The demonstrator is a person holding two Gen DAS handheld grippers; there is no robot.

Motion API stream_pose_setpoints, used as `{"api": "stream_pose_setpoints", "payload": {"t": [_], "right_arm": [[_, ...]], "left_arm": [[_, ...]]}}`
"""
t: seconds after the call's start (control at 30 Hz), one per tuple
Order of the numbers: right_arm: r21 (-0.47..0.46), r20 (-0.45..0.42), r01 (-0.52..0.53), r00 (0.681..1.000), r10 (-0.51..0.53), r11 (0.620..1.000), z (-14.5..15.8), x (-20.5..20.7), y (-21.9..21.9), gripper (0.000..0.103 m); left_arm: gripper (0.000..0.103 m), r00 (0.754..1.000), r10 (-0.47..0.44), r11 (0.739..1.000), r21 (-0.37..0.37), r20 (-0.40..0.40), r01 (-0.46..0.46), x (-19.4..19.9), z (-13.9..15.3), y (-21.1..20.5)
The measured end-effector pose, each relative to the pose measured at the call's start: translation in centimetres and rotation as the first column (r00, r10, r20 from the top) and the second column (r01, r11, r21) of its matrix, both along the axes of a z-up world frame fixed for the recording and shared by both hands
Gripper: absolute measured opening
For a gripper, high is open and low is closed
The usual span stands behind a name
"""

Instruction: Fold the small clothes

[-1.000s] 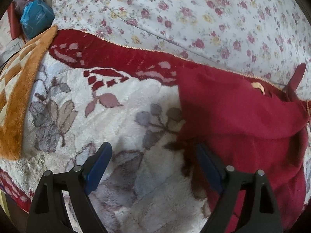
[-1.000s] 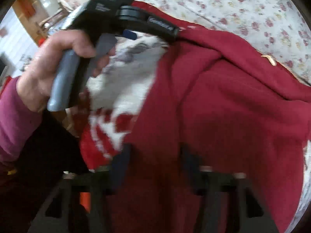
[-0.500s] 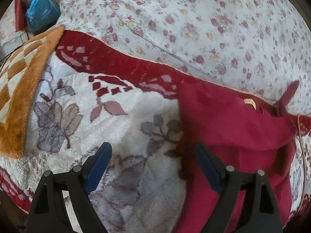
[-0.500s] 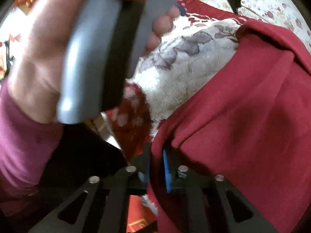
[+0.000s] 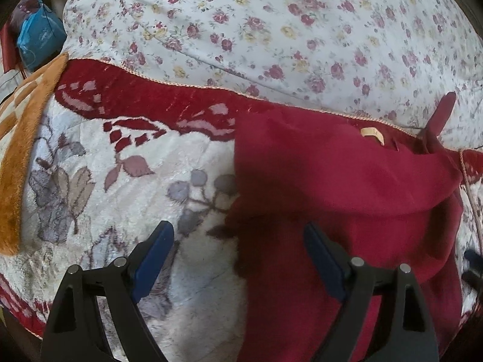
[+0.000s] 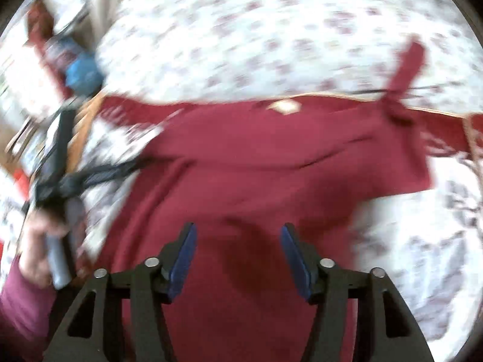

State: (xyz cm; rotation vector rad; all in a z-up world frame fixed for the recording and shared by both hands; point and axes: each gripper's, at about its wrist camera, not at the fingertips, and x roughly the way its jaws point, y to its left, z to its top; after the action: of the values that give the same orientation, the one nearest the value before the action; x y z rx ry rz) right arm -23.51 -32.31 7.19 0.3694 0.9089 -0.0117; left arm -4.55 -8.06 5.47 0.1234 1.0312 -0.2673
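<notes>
The right gripper (image 6: 238,253) has let go of the soft dark red cloth (image 6: 271,163), both grippers now apart, so one fold looks done.

Soft daylight, left view sharp, right view motion-blurred (fisheye edges)

Left wrist view: looks forward and down along its open fingers, close over the plush leaf-patterned blanket (image 5: 99,163), with the red garment (image 5: 347,187) filling its right half. Right wrist view: blurred, faces the same way from nearer the person, centred on the red garment (image 6: 271,163). Both share the garment, its tan label (image 5: 372,133), and the floral sheet (image 5: 271,24) beyond.
</notes>
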Motion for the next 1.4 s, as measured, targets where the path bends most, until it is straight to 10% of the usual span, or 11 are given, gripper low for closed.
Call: {"api": "stream_pose_setpoints", "payload": {"t": [0.3, 0.43, 0.77, 0.97, 1.03, 1.1, 1.4], "right_arm": [[0.06, -0.06, 0.08, 0.995, -0.077, 0.995, -2.5, 5.5, -6.9, 0.067], [0.002, -0.029, 0.067, 0.997, -0.067, 0.998, -3.2, 7.1, -7.6, 0.028], [-0.146, -0.095, 0.072, 0.992, -0.086, 0.987, -2.6, 1.9, -9.4, 0.001], [0.023, -0.027, 0.144, 0.989, -0.144, 0.989, -1.6, 0.2, -13.2, 0.009], [-0.02, 0.004, 0.152, 0.988, -0.152, 0.988, -0.3, 1.3, -13.5, 0.058], [-0.044, 0.051, 0.18, 0.983, -0.178, 0.983, 0.7, 2.8, -14.0, 0.073], [-0.095, 0.075, 0.36, 0.932, -0.354, 0.928, 1.2, 13.7, -19.2, 0.073]], "left_arm": [[0.087, 1.0, 0.01, 1.0, -0.028, -0.015, -0.01, 0.9, -0.4, -2.3], [0.087, 1.0, -0.008, 1.0, -0.017, -0.014, 0.008, 1.0, -0.7, -3.3], [0.087, 1.0, 0.01, 1.0, -0.011, -0.023, -0.01, 1.6, -1.0, -3.1], [0.087, 1.0, 0.007, 1.0, -0.004, -0.019, -0.007, 1.4, -1.2, -3.2], [0.087, 1.0, 0.008, 1.0, 0.001, -0.021, -0.008, 1.5, -1.4, -3.3], [0.087, 1.0, 0.014, 1.0, -0.003, -0.025, -0.014, 1.6, -1.5, -3.3], [0.087, 0.999, -0.002, 1.0, -0.022, -0.044, 0.001, 1.9, -1.7, -3.3]]}}
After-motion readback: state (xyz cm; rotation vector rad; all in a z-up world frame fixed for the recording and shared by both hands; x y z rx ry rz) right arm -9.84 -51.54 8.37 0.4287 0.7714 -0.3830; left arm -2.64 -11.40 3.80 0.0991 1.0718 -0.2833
